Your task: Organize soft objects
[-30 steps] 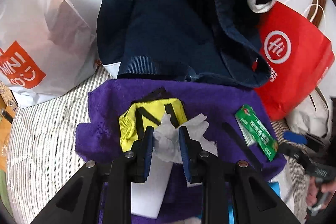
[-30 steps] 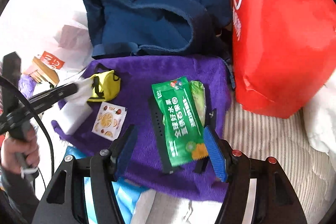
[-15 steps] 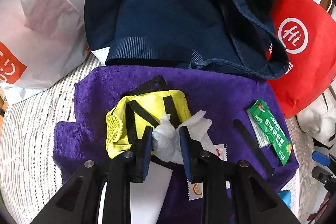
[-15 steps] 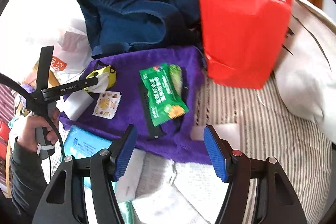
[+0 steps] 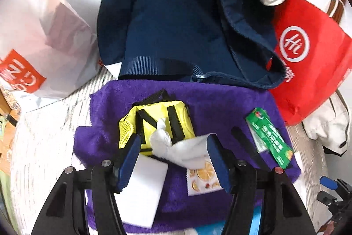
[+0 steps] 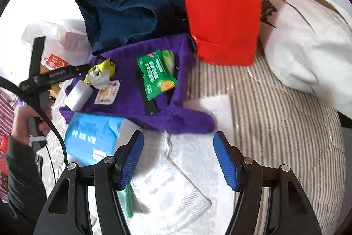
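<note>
Two grippers appear, each seen from its own wrist camera. The left gripper (image 5: 173, 155), at lower centre of the left wrist view, has just been opening its jaws; its blue pads now stand clear on either side of a crumpled white tissue (image 5: 176, 147), which lies loose between them, draped over the front of a small yellow pouch (image 5: 156, 124). Pouch and tissue rest at mid-frame on a purple towel (image 5: 215, 102). Also on the towel: a white block (image 5: 143, 186) at lower left, a fruit-print sachet (image 5: 202, 177) just right of it, and a green snack packet (image 5: 269, 138) at right. A navy bag (image 5: 176, 14) fills the upper centre, with a red bag (image 5: 308, 54) at upper right. The right gripper (image 6: 178, 160), at lower centre of its view, is spread wide with nothing between its pads, above white cloth (image 6: 176, 182) on a striped bedcover (image 6: 275, 124). A blue tissue pack (image 6: 92, 136) lies at lower left.
</note>
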Motion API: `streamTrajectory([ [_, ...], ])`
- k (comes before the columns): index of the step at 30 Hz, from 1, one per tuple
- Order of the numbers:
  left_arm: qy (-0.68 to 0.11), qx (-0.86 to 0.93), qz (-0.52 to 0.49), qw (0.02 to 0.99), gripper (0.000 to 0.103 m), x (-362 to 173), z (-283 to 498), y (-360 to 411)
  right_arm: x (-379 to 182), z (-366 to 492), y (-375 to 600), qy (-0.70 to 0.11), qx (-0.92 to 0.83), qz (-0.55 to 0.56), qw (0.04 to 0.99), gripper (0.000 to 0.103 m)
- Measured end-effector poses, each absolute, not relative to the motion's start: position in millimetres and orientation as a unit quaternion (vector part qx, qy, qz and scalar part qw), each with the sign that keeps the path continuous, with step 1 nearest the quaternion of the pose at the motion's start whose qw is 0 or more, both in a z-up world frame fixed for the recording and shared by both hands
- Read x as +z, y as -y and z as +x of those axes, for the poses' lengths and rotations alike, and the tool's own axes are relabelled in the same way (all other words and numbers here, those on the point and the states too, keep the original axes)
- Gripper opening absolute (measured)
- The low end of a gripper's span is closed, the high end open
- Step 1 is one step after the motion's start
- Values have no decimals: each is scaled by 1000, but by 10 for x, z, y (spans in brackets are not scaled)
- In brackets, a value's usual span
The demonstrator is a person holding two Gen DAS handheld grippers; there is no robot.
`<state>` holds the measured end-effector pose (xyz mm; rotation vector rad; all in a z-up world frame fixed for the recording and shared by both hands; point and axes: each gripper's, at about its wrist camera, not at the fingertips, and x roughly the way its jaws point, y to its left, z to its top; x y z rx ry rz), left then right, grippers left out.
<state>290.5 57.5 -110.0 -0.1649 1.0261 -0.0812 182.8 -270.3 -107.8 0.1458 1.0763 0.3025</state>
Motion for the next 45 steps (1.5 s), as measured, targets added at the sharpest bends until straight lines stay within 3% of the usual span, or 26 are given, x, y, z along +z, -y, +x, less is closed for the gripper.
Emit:
streamTrajectory([
  [7,-477,-51,-80,874,61,-851,2454,-582,-1236,1531,2775,-531,146,52,833,66],
  [15,-480,-62,-75,872,61,-765,1805,-529,-1485,1160,2563,-537,202,-19,819,83],
  [29,-500,-46,-93,860,61,-987,1014,-640,-1773,1061,2311,-515,218,-125,820,98],
  [36,-510,-36,-98,854,61,-1074,768,-701,-1808,1210,2276,-494,224,-119,832,97],
  [38,-510,-35,-104,853,61,-1101,699,-728,-1794,1188,2272,-483,228,-117,837,87],
  [42,-513,-33,-110,850,61,-1156,611,-742,-1732,1133,2279,-477,230,-112,841,43],
  [45,-513,-46,-117,849,61,-1191,569,-694,-1696,1119,2313,-490,225,-102,836,16],
])
